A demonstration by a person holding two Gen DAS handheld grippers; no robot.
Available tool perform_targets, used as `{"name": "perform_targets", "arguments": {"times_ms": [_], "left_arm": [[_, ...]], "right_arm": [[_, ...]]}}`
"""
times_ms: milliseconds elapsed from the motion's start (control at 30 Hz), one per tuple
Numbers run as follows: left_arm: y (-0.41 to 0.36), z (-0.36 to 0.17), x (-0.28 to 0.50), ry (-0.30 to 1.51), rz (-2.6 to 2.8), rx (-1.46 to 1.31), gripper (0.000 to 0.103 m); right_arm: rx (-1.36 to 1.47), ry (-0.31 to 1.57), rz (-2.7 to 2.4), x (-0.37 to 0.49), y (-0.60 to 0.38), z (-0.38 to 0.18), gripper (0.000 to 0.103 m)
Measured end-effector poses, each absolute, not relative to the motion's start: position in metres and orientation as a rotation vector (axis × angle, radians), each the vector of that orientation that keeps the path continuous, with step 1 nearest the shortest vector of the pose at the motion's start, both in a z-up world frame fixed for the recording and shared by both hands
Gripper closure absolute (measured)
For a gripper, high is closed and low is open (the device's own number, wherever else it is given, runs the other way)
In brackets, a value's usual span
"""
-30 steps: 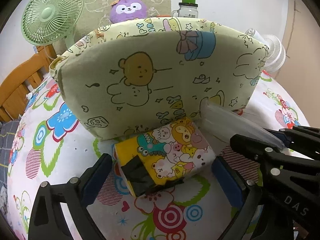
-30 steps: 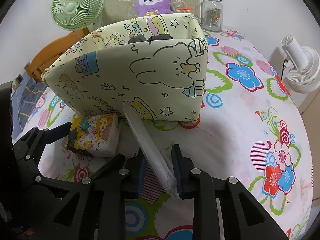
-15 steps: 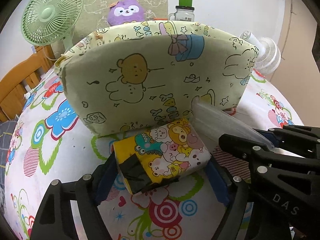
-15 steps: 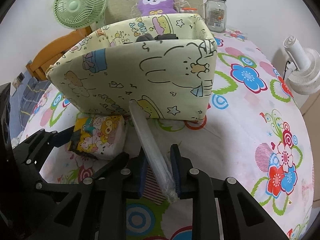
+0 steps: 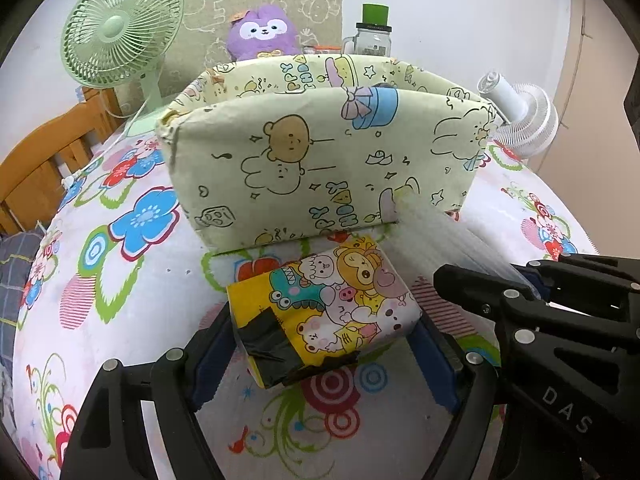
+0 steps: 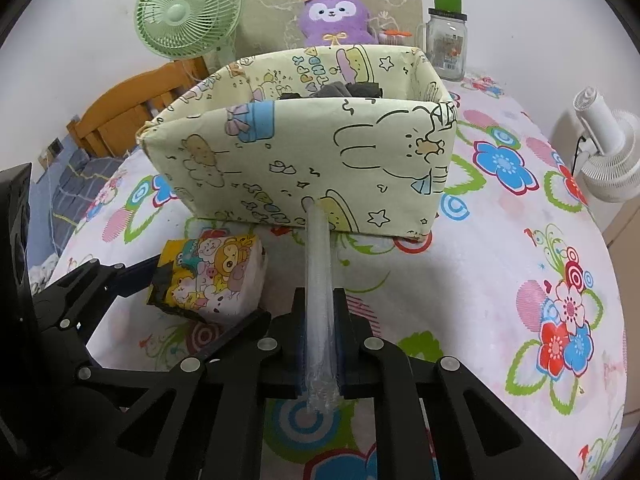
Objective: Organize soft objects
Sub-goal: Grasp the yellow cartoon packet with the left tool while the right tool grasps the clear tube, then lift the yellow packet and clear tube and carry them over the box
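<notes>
A soft cartoon-print packet with black tape on one end is held between my left gripper's blue pads, in front of a pale yellow cartoon fabric bin. It shows in the right wrist view too. My right gripper is shut on a clear plastic sleeve that points at the bin. Dark soft items lie inside the bin.
A purple plush, a green fan, a glass jar with green lid and a white fan stand around the bin on the flowered cloth. A wooden chair is at left.
Both grippers have risen and drawn back from the bin. The left gripper's pads have closed onto the packet and lifted it off the cloth. The right still holds the sleeve.
</notes>
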State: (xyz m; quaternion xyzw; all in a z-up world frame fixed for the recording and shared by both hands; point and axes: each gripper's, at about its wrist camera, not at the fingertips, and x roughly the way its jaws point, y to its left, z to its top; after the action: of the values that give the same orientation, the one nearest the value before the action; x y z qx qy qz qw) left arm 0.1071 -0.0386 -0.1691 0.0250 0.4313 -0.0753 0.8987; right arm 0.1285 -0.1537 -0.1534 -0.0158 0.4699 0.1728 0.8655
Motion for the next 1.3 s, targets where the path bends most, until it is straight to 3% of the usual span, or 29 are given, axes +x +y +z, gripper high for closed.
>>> {"name": "perform_targets", "arguments": {"times_ms": [1300], "left_arm": [[-0.042, -0.091, 0.048, 0.715, -0.132, 0.048, 0.019]], "right_arm": [[-0.031, 0.787, 0.285, 0.067, -0.164, -0.078, 0.09]]}}
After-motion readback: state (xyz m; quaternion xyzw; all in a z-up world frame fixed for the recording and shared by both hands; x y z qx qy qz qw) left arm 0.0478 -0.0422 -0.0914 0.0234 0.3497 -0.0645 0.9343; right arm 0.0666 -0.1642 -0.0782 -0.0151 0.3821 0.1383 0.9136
